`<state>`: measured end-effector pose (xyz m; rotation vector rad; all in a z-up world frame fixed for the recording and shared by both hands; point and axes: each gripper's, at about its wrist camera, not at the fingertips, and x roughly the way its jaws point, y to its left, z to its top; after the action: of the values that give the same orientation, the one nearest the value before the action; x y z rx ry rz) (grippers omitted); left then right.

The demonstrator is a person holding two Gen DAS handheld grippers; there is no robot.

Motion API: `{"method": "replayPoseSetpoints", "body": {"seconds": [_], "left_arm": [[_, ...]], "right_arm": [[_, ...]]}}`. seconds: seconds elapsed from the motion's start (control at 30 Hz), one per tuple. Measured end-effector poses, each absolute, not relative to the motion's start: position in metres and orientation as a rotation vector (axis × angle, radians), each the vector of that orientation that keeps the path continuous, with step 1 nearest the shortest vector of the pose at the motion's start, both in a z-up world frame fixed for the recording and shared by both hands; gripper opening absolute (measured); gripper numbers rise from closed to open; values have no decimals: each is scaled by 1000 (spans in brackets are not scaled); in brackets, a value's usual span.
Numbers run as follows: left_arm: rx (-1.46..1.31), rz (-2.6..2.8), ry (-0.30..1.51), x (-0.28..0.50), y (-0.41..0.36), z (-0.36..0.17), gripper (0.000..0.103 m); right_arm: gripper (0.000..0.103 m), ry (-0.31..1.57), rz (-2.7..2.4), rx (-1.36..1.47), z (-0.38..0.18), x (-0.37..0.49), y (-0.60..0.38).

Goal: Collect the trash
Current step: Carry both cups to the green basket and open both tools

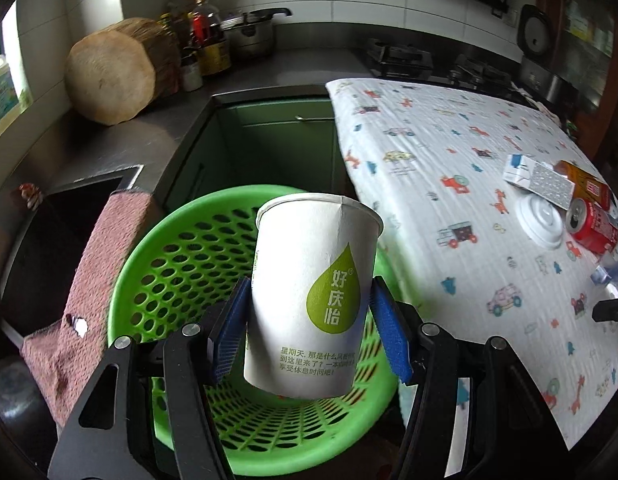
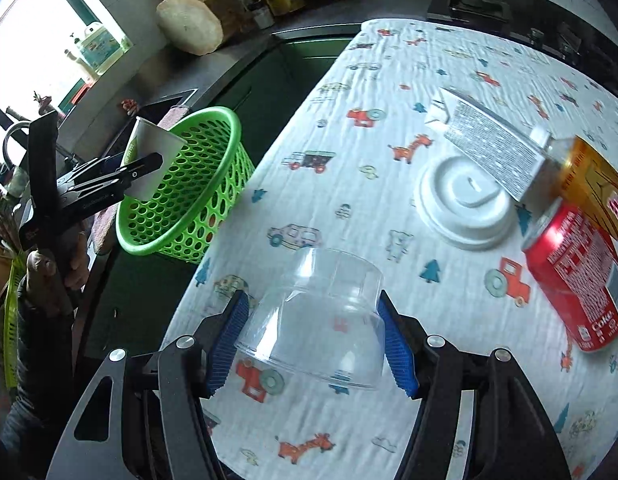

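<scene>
Two items in hand: left tool (image 1: 309,336) grips paper cup (image 1: 313,296) over empty green basket (image 1: 165,256), right tool (image 2: 315,344) grips clear plastic cup (image 2: 317,320); can (image 2: 577,276), lid (image 2: 465,204), cartons (image 2: 493,152) remain on worktop (image 2: 349,184).

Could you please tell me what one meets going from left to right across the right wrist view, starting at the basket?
Green basket → clear plastic cup in the right tongs → white lid → red cola can.

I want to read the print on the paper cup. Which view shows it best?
The left wrist view: the paper cup fills the centre, logo facing. The right wrist view shows it small, sideways, above the green basket.
</scene>
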<state>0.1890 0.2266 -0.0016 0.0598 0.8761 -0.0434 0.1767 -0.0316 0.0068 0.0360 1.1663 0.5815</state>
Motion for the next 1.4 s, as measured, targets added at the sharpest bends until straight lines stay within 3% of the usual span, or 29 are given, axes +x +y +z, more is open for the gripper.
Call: {"method": "replayPoseSetpoints", "body": {"seconds": [0.6, 0.7, 1.3, 1.4], "left_arm": [[-72, 122, 1014, 204, 307, -63, 63], [-77, 138, 1010, 204, 312, -63, 73], [-122, 161, 933, 162, 323, -37, 80], [-118, 164, 931, 158, 323, -36, 81]], "right_arm": [[62, 1123, 769, -65, 18, 217, 98], [62, 1112, 792, -77, 19, 226, 115], [63, 1119, 842, -142, -13, 263, 202], [70, 1113, 852, -136, -13, 262, 205]]}}
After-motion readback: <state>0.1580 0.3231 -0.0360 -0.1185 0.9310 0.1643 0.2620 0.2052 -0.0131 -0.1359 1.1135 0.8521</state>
